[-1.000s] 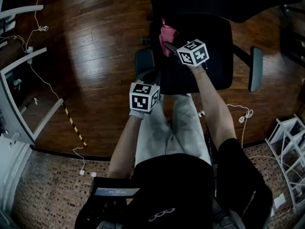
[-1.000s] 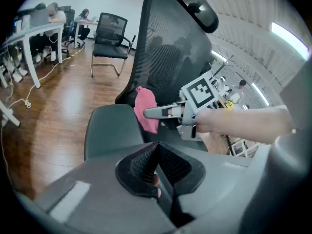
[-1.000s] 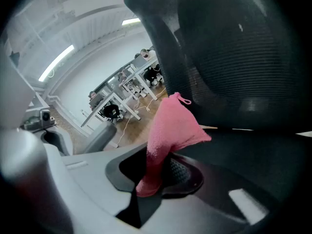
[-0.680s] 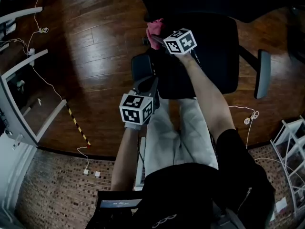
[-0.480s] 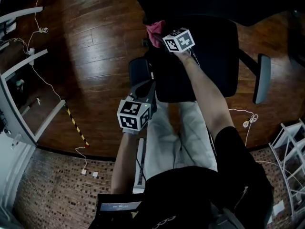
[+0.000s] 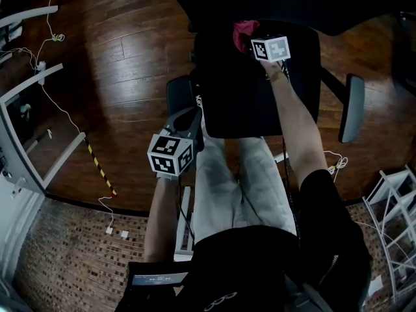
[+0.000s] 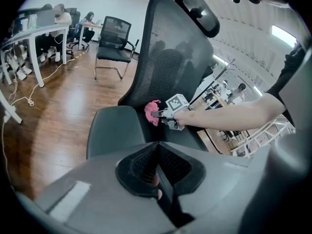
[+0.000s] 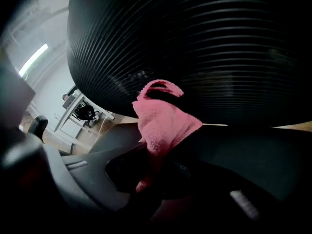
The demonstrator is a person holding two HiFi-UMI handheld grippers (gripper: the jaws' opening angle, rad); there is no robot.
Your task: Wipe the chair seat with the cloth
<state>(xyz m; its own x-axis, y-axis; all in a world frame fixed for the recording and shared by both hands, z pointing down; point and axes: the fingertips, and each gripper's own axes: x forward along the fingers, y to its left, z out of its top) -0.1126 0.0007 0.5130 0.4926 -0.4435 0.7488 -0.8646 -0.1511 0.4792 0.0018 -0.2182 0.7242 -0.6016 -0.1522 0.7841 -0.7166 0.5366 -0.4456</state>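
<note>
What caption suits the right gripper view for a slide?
Right gripper grips a fluffy pink cloth over the black chair seat, ribbed mesh backrest behind.

Left gripper (image 6: 192, 117): jaws together, nothing between, held near the body | right gripper (image 6: 252, 41): jaws clamped on pink cloth (image 6: 244, 30) | right arm (image 6: 296, 129): stretched forward

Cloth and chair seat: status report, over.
Right gripper shut on pink cloth, at rear of chair seat by the backrest. Left gripper shut, empty, beside the armrest. Nothing blocking the seat.
</note>
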